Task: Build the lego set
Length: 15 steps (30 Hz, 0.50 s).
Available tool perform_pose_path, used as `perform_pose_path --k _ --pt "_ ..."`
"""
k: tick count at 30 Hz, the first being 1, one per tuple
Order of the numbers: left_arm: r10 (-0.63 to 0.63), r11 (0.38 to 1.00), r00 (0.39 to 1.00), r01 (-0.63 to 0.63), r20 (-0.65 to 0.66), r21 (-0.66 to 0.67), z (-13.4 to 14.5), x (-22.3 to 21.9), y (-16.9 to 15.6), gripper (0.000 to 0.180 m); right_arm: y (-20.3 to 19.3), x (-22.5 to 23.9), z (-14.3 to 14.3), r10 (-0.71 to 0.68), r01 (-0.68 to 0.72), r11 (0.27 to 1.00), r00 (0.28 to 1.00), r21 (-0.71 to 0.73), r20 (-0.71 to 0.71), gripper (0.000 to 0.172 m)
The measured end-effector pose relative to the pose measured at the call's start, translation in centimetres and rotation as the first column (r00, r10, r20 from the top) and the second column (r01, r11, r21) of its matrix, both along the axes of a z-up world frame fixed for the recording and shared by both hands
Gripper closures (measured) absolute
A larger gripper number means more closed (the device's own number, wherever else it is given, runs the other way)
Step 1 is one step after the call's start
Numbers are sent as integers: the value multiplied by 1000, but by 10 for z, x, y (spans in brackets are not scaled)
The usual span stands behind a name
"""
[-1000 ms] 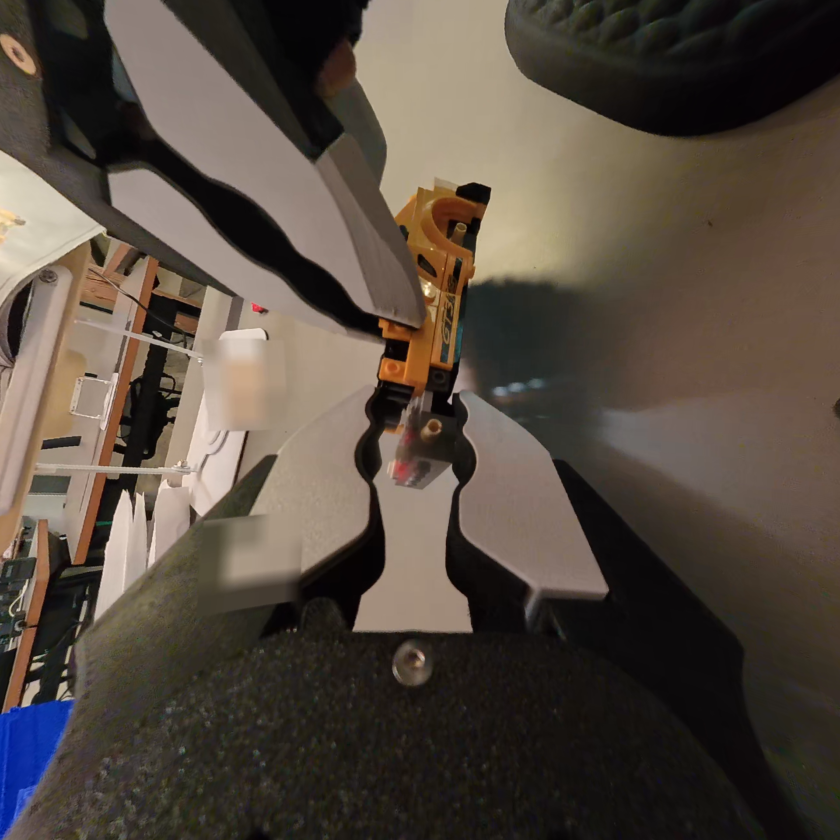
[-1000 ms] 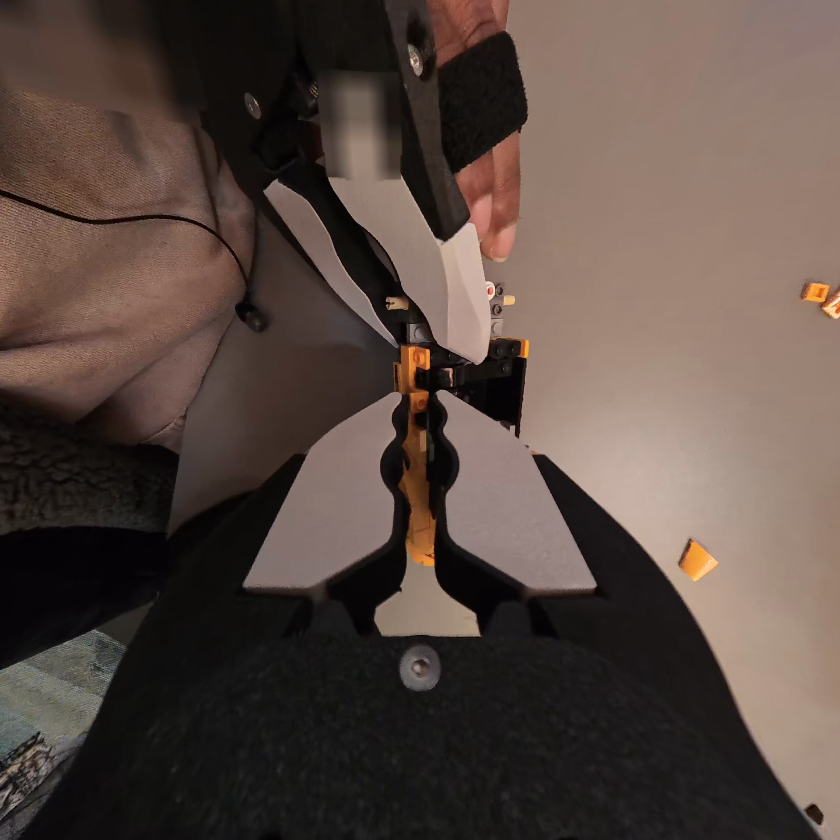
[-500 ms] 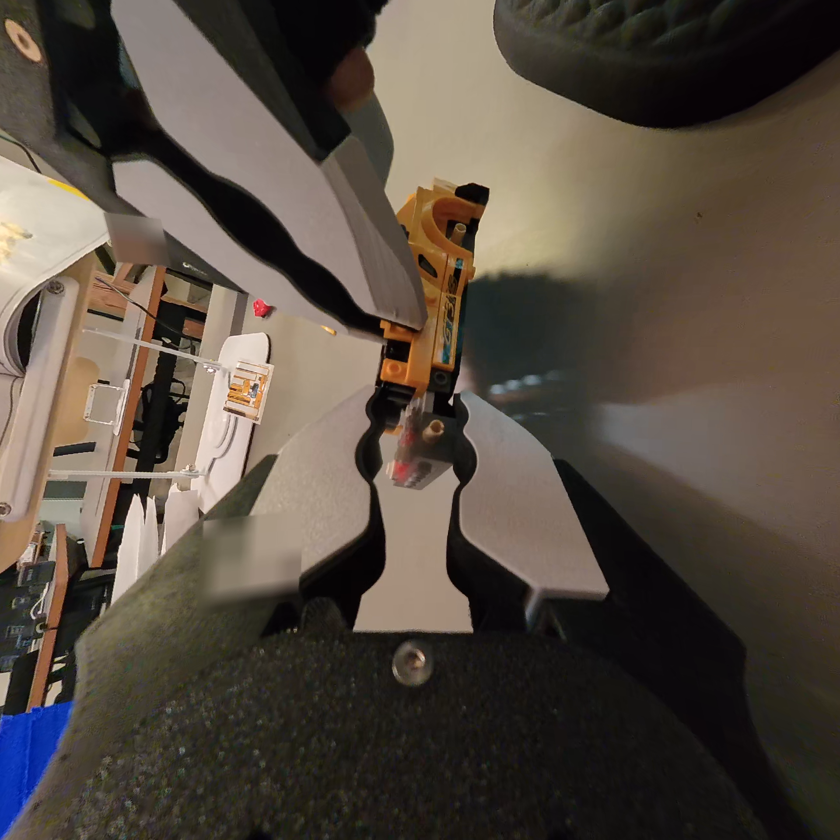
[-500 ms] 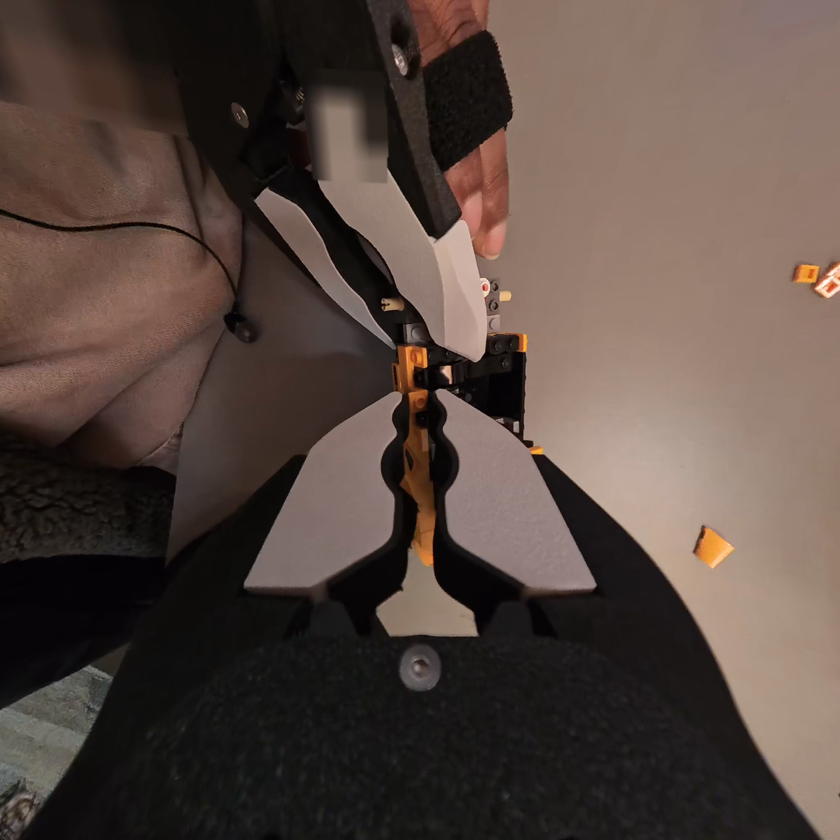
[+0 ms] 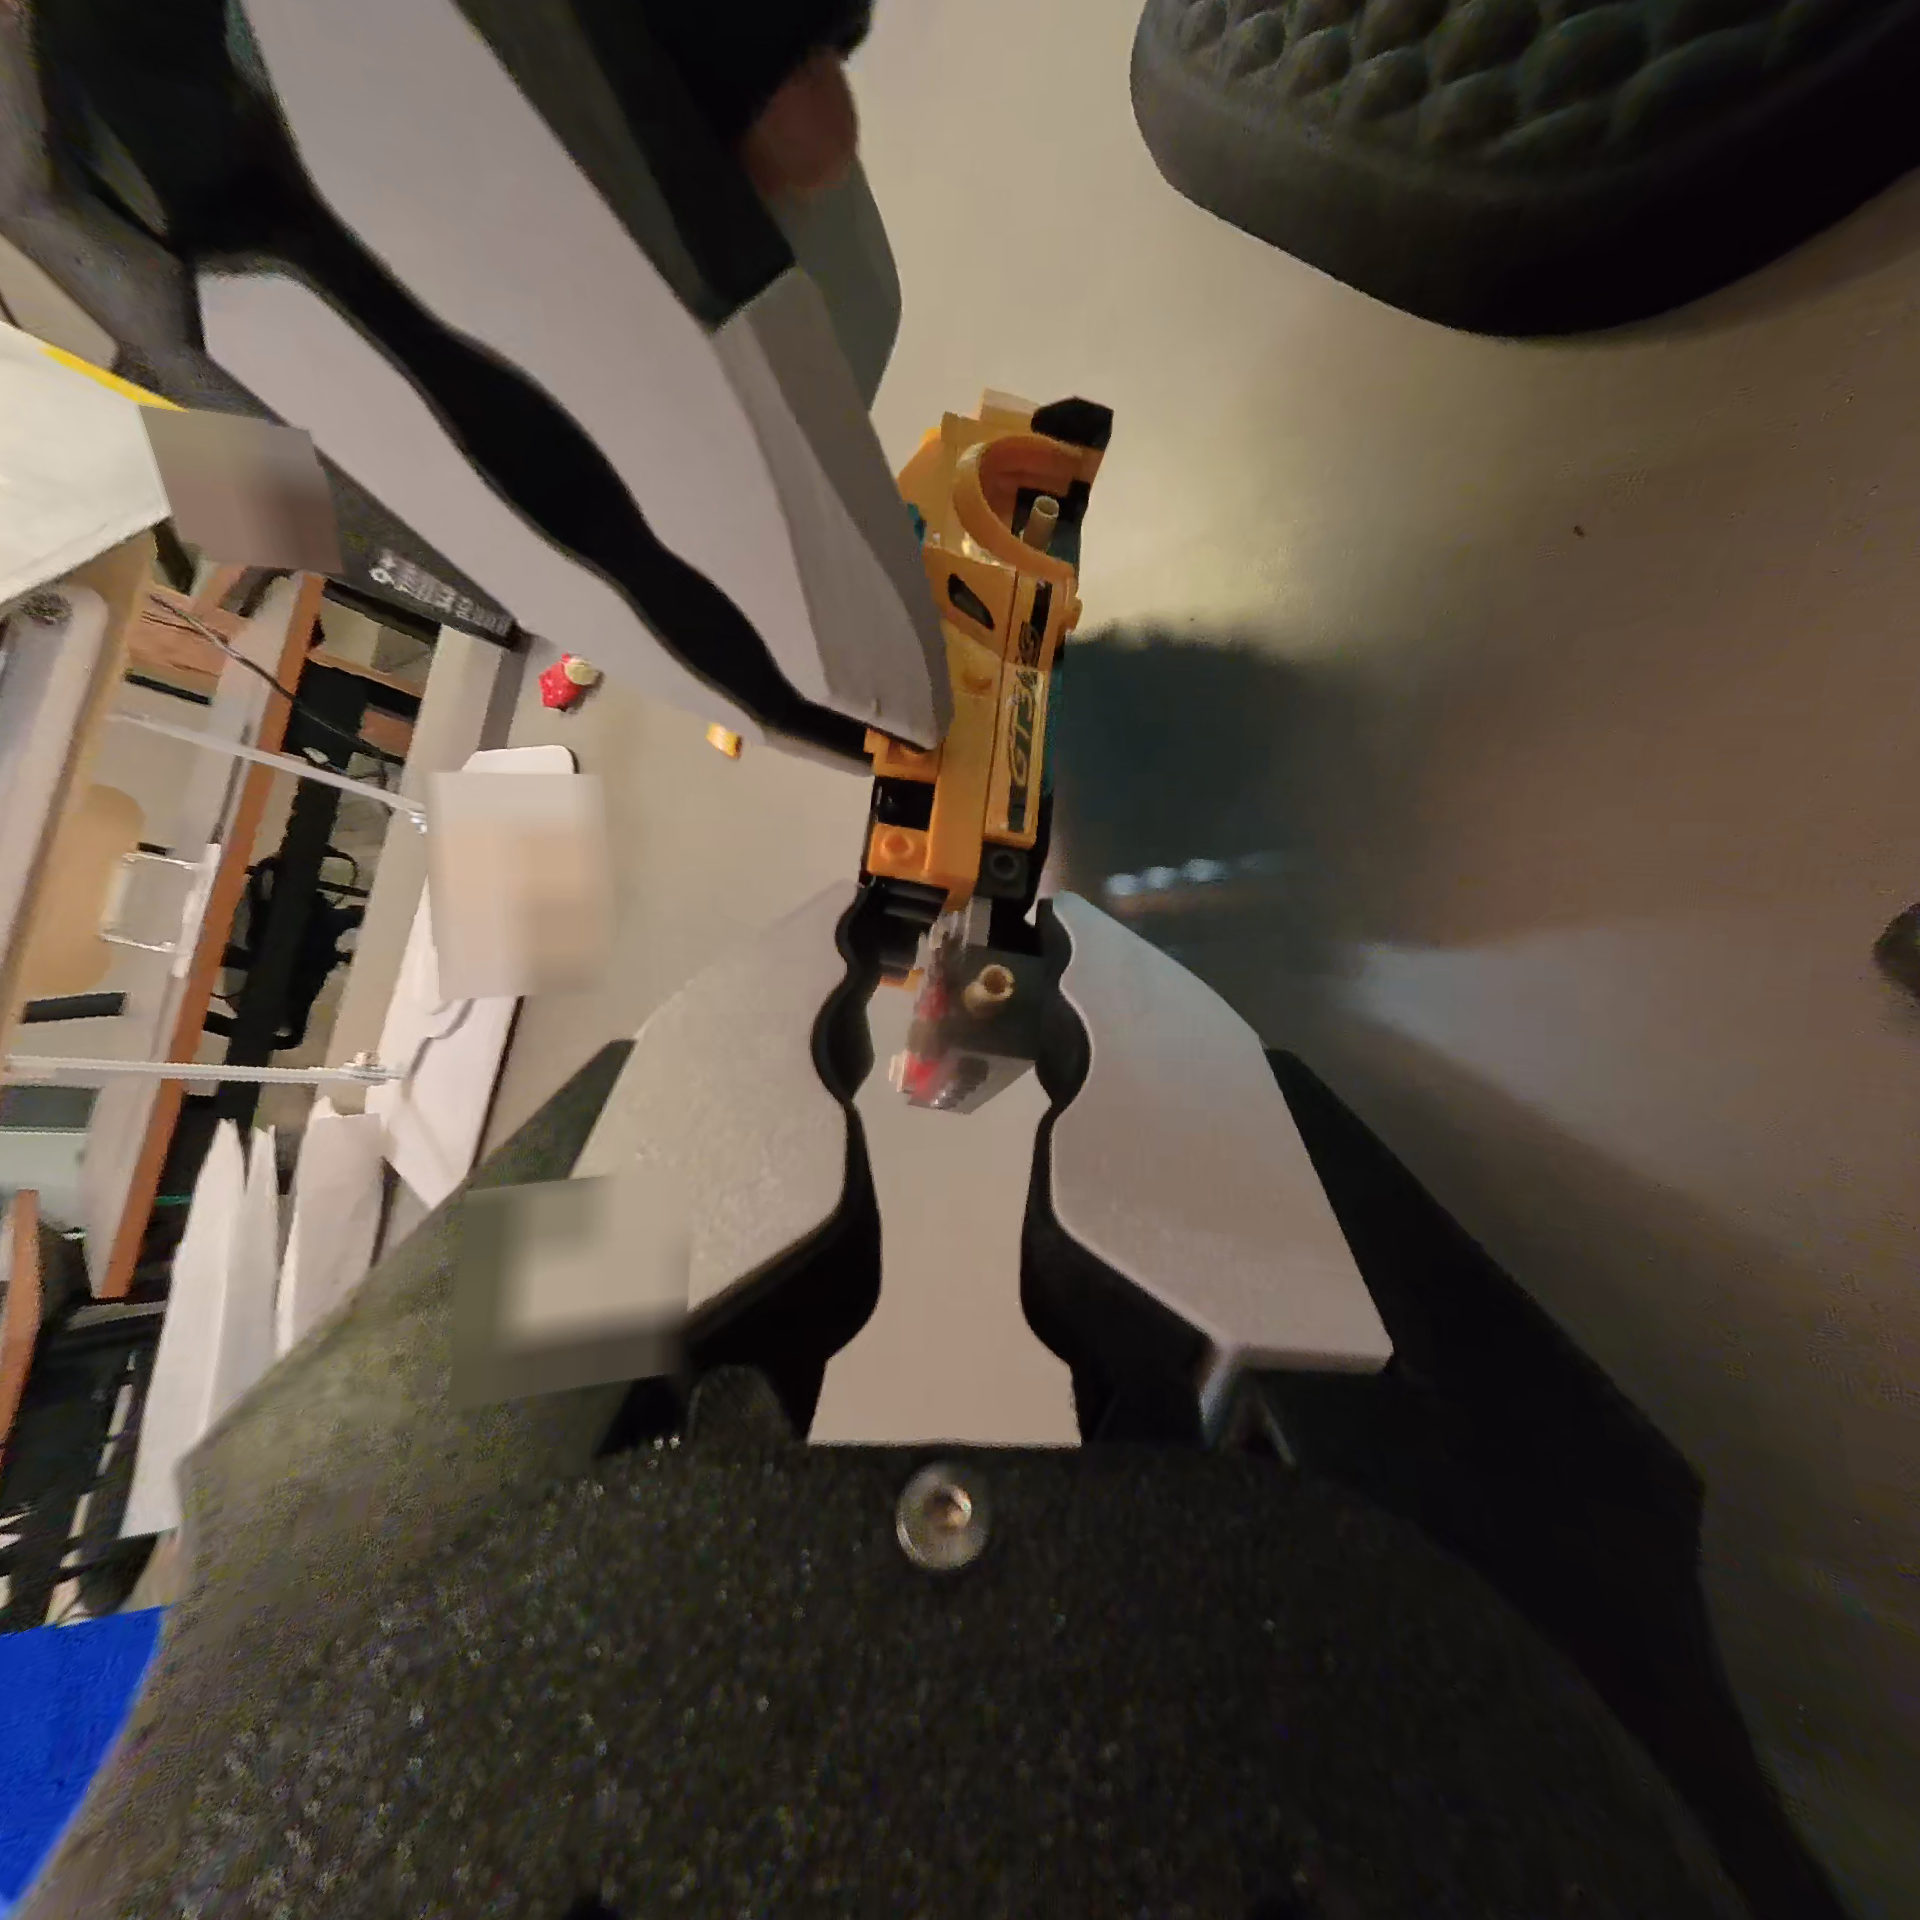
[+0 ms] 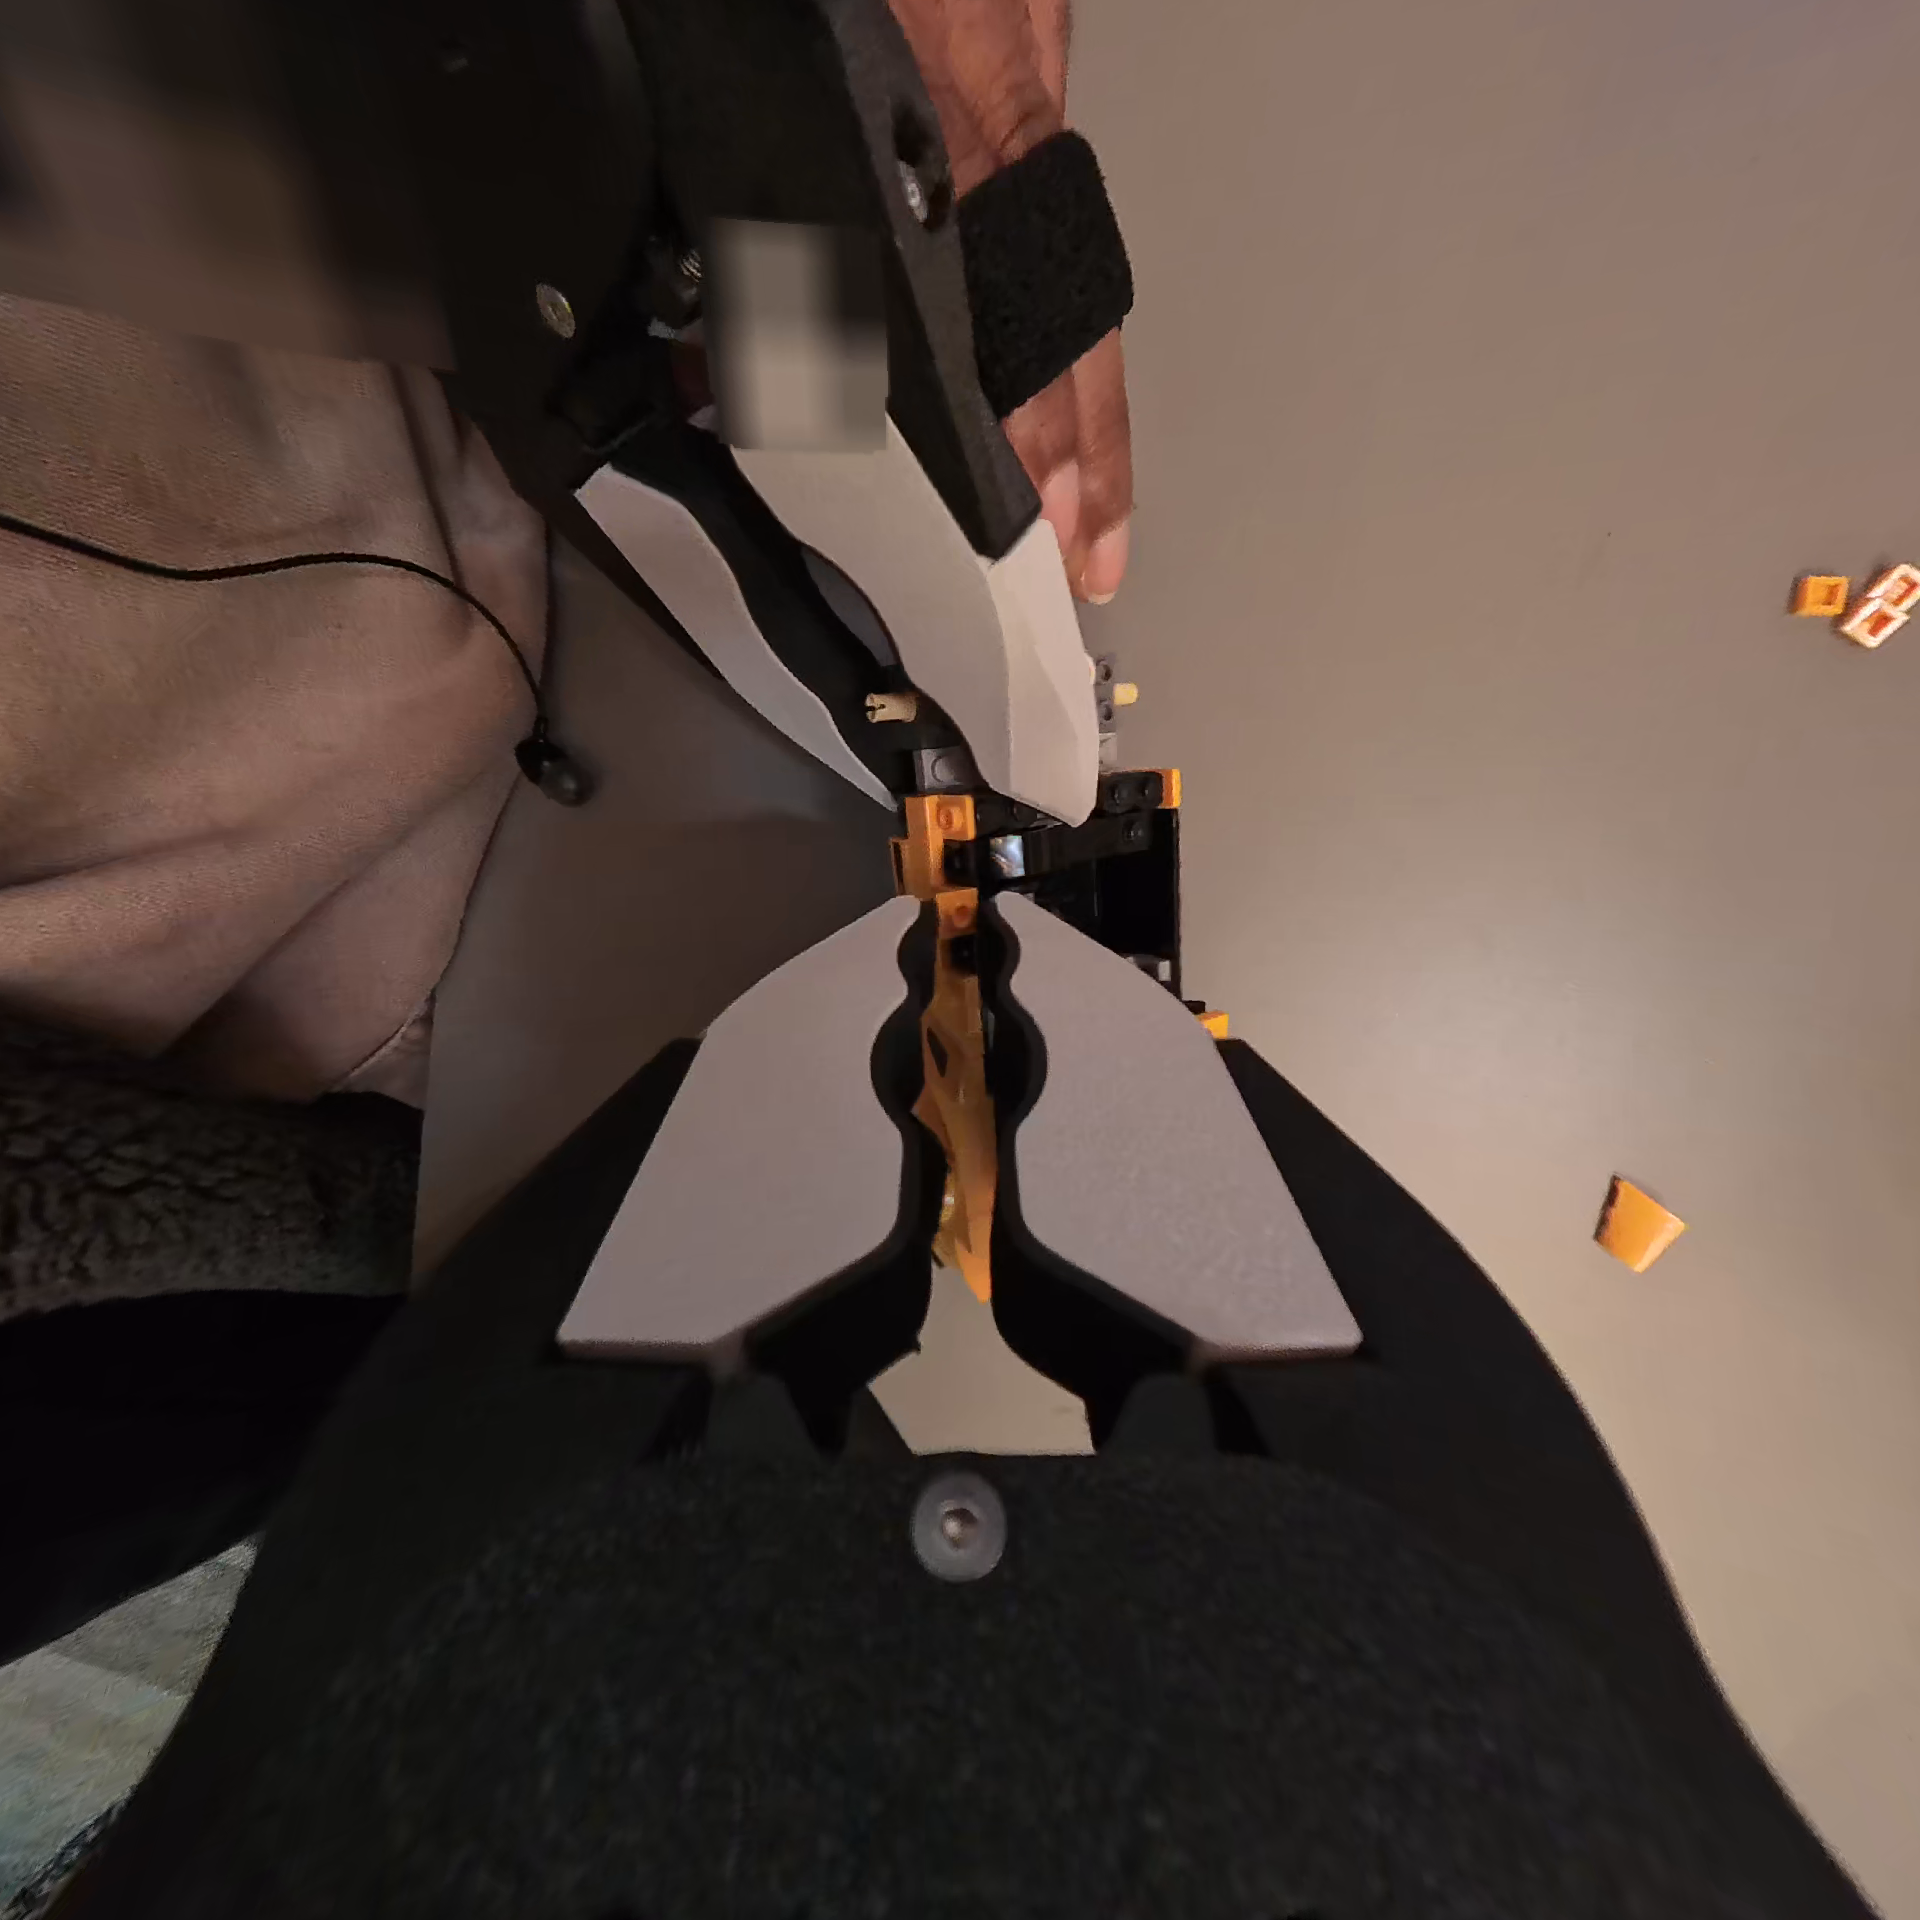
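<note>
Left wrist view shows little change over the last second: the left gripper (image 5: 951, 997) still clamps the grey-black end of the brick car (image 5: 977, 707), its jaws narrowed on that block with both pads against it. The right gripper (image 6: 956, 1039) stays nearly closed, pinching the orange side panel of the same car (image 6: 1039, 862). Only the background has slid a little, so the pair seem to be tilting together, with the car held above the desk (image 6: 1507, 935) between them. I judge nothing has come apart yet.

Much is hard to read. The right gripper covers the car's near side in the left view, and the left one hides its far end in the right view. Loose orange bricks (image 6: 1636, 1221) lie well apart on the desk. A dark textured object (image 5: 1538, 145) is cut off at the top.
</note>
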<state>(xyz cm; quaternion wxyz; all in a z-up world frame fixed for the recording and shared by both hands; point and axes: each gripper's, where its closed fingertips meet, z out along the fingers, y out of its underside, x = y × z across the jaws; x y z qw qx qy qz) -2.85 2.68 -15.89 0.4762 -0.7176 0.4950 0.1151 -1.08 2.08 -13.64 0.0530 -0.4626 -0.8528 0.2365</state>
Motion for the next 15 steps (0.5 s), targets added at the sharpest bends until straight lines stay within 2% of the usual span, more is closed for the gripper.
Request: perform_pose_path --k 5,10,15 --pt "2 999 1000 -1 16 -34 -5 1 -1 152 -1 0 -3 -11 14 997 999 69 -47 164" --pt "6 998 1000 -5 16 -59 -10 1 -2 152 -2 -1 -6 -66 69 996 996 62 -52 164" --pt "-1 998 1000 2 23 -69 -12 3 -2 152 -3 0 -8 -64 67 996 997 63 -48 164"
